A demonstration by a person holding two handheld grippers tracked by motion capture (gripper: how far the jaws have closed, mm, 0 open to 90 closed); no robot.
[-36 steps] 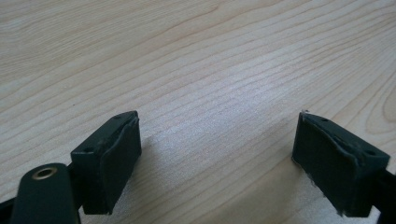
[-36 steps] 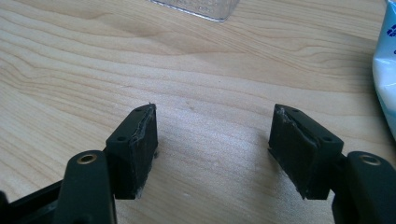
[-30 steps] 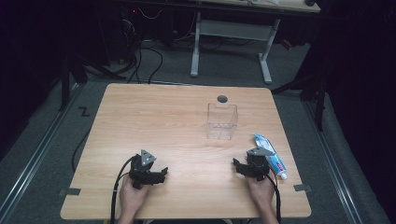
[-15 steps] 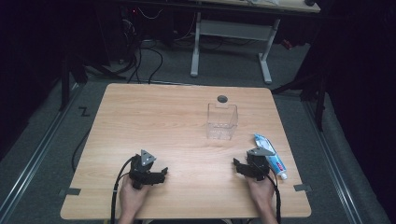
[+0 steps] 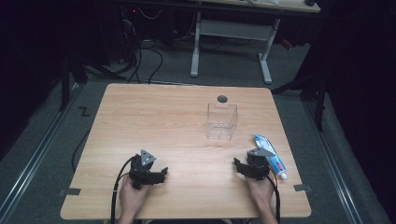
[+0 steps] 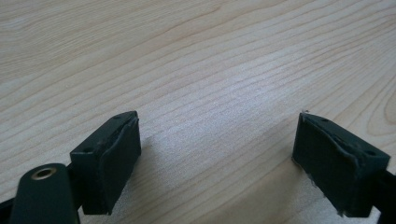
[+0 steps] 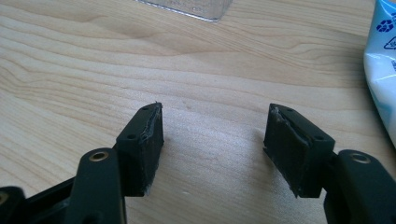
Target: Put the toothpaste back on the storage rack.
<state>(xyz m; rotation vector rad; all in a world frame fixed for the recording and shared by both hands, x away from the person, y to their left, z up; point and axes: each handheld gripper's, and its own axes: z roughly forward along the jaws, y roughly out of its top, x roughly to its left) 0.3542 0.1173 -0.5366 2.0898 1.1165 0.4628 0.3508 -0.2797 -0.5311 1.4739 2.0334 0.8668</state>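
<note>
From the high view I see my right gripper (image 5: 249, 167) resting near the front edge of the wooden table (image 5: 154, 121), with the toothpaste tube (image 5: 270, 156) lying flat just beside it on its outer side and the clear plastic box (image 5: 222, 121) standing upright farther back, apart from both. My left gripper (image 5: 150, 171) rests well across the table, with bare wood around it. The right gripper view gives me what the high view cannot: the jaws stand apart with bare wood between them, having just been closing a little, the tube's white and blue end (image 7: 382, 60) at the right edge, the box's bottom corner (image 7: 196, 8) at the top. The left gripper view shows its jaws wide apart over wood grain.
</note>
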